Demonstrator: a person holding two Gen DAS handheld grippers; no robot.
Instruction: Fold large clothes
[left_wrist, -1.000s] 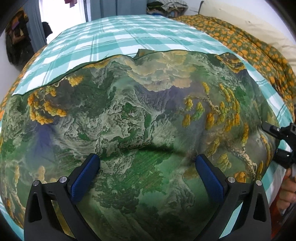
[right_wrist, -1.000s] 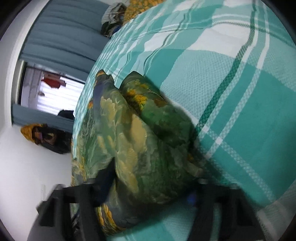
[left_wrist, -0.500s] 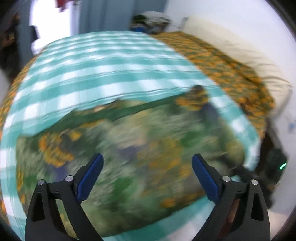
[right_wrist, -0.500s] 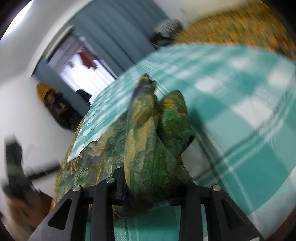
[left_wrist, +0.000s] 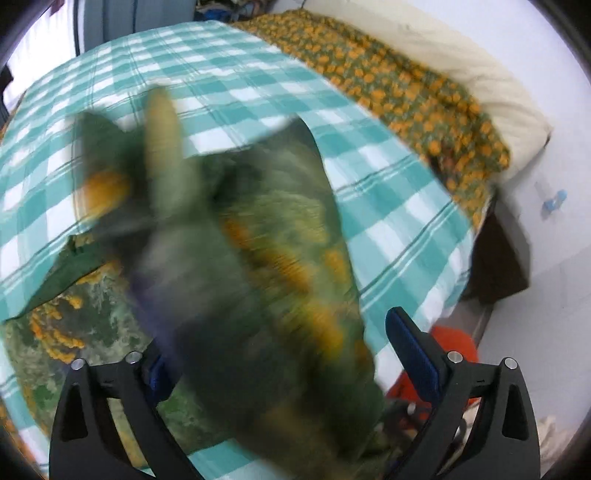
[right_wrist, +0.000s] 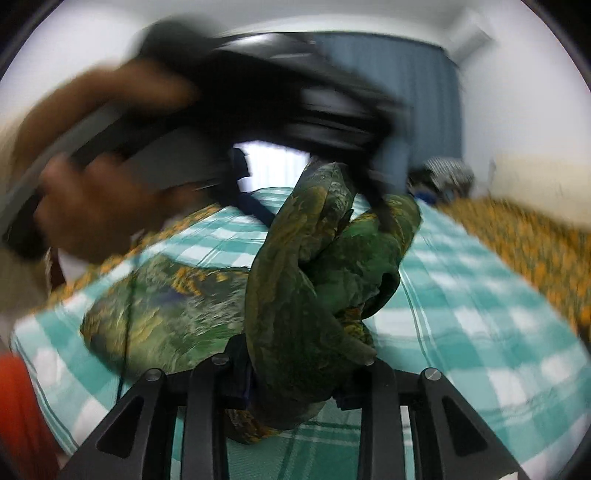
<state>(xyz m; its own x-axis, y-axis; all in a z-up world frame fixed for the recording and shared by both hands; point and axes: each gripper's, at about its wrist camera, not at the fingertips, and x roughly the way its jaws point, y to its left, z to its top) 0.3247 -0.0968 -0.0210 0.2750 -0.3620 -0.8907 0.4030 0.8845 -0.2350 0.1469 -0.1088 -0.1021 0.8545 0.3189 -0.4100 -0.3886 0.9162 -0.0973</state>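
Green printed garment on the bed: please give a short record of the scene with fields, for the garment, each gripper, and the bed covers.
garment: green printed garment, one bunched part lifted, the rest lying on the checked cover
right gripper: right gripper shut on the bunched cloth
left gripper: left gripper open, blue pads wide apart, blurred cloth between them, not pinched
bed cover: teal and white checked cover
second cover: orange flowered cover along the far side
image quality: strong motion blur in both views
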